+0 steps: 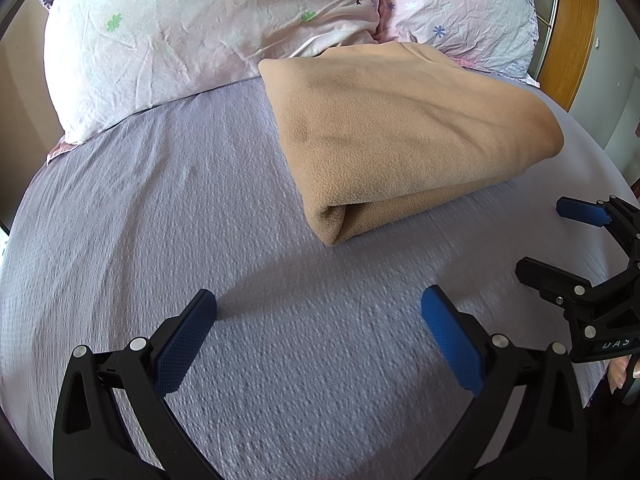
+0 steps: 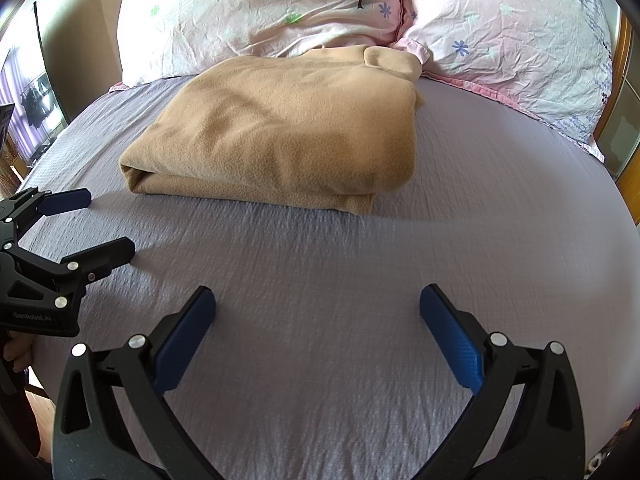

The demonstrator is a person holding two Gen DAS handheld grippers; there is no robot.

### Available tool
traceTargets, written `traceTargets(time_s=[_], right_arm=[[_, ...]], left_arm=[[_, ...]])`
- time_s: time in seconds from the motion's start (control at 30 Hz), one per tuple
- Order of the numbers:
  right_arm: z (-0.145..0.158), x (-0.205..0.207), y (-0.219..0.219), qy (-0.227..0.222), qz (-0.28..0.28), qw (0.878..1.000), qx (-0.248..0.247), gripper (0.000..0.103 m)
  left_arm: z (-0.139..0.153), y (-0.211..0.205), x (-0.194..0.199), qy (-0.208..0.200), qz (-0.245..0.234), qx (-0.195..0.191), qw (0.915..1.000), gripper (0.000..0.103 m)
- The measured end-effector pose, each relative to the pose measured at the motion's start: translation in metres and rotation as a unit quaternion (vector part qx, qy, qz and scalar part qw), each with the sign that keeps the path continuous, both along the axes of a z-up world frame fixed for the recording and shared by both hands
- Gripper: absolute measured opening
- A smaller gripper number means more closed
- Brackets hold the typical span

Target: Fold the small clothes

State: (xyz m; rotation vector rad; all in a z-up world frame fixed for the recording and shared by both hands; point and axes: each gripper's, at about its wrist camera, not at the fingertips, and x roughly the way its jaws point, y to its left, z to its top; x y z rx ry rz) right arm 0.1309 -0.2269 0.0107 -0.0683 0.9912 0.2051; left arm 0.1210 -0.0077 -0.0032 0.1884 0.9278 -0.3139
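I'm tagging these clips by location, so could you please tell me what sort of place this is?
Most likely a bedroom: the work surface is a bed with a lavender sheet, two floral pillows lie at its head against a wooden headboard, and a folded tan fleece rests on the sheet.

Ahead of each wide-open claw, the lavender bed sheet (image 2: pixel 320 280) lies bare. Further forward the folded tan fleece (image 1: pixel 400 140) blocks the way, with two floral pillows (image 2: pixel 260 12) walling the bed's far end behind it.

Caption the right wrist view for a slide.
Open right gripper over lavender bedsheet, facing folded tan fleece garment.
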Motion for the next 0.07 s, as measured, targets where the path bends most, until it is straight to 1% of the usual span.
traceTargets(time_s=[0.07], right_arm=[[0.0, 0.0002, 0.0, 0.0, 0.0, 1.0, 0.0, 0.101]], left_arm=[[0.0, -0.0001, 0.0001, 0.0, 0.0, 0.0, 1.0, 0.102]])
